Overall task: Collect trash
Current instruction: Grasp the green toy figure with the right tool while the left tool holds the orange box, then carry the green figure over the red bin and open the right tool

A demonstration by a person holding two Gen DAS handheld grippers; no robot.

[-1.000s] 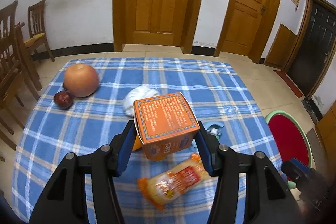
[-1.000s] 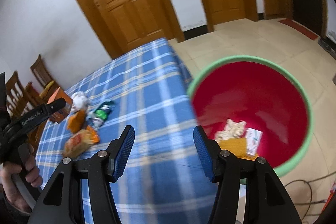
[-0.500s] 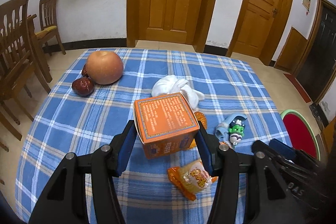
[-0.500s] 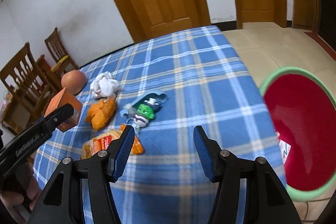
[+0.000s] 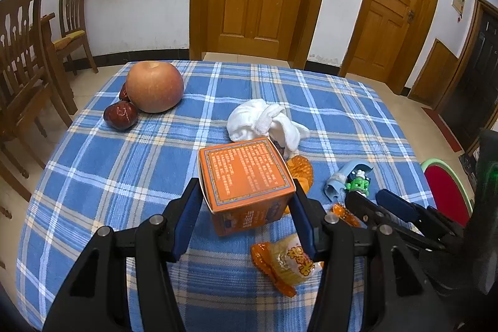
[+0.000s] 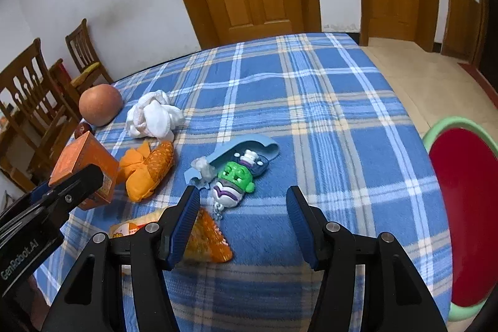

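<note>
My left gripper [image 5: 246, 207] is shut on an orange cardboard box [image 5: 246, 173], one pad pressed on each side. Under it on the blue plaid tablecloth [image 5: 124, 164] lies a yellow-orange snack wrapper [image 5: 286, 263]. My right gripper [image 6: 242, 207] hovers over the cloth; its jaws are closing with nothing between them. Just beyond its fingers lies a green toy figure [image 6: 236, 173] in torn blue packaging, and the snack wrapper [image 6: 205, 238] is by its left finger. A crumpled white tissue [image 6: 152, 114] and an orange peel-like scrap [image 6: 149, 167] lie further left.
A red bin with a green rim [image 6: 460, 192] stands on the floor off the table's right edge. An apple [image 5: 154, 86] and dark red dates [image 5: 119, 114] sit at the far left of the table. Wooden chairs [image 5: 21, 58] stand to the left, doors behind.
My right gripper has swung left from over the red bin to above the table near the toy, its jaws slightly narrower. My left gripper still grips the box, shifted a little.
</note>
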